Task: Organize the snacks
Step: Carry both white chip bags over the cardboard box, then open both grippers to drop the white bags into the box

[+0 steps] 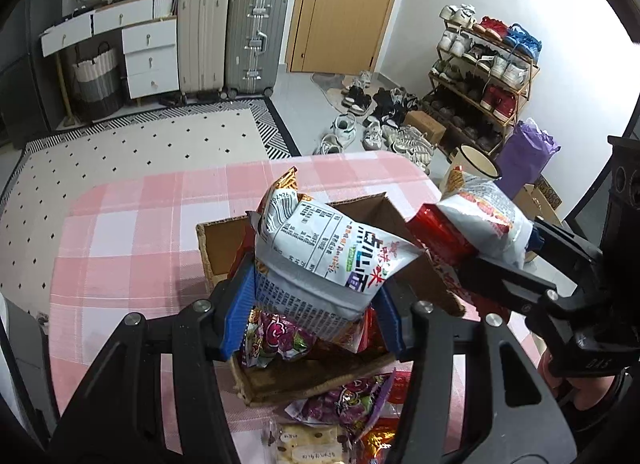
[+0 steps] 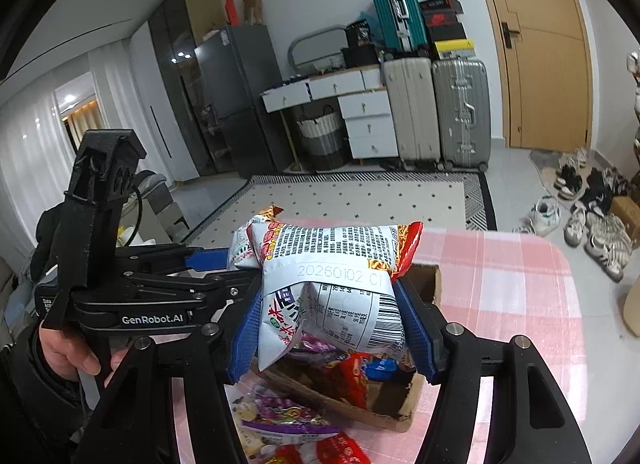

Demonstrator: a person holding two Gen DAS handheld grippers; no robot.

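Observation:
My left gripper (image 1: pixel 316 284) is shut on a white noodle snack packet (image 1: pixel 328 248), its blue pads pressing both sides. The packet hangs over an open cardboard box (image 1: pixel 224 240) on the table. To its right, my right gripper (image 1: pixel 496 244) is shut on a second white and red packet (image 1: pixel 480 204). In the right wrist view that gripper (image 2: pixel 328 304) squeezes its packet (image 2: pixel 340 292) above the box (image 2: pixel 424 280), with the left gripper (image 2: pixel 236 264) close on the left. Purple and red packets (image 2: pixel 348 376) lie in the box.
Loose purple packets (image 1: pixel 348 396) and a biscuit pack (image 1: pixel 308 444) lie on the pink plaid tablecloth (image 1: pixel 120 244) in front of the box. A cream mug (image 1: pixel 476 160) and a purple bag (image 1: pixel 524 156) stand past the table's far right edge. A hand (image 2: pixel 68 348) grips the left tool.

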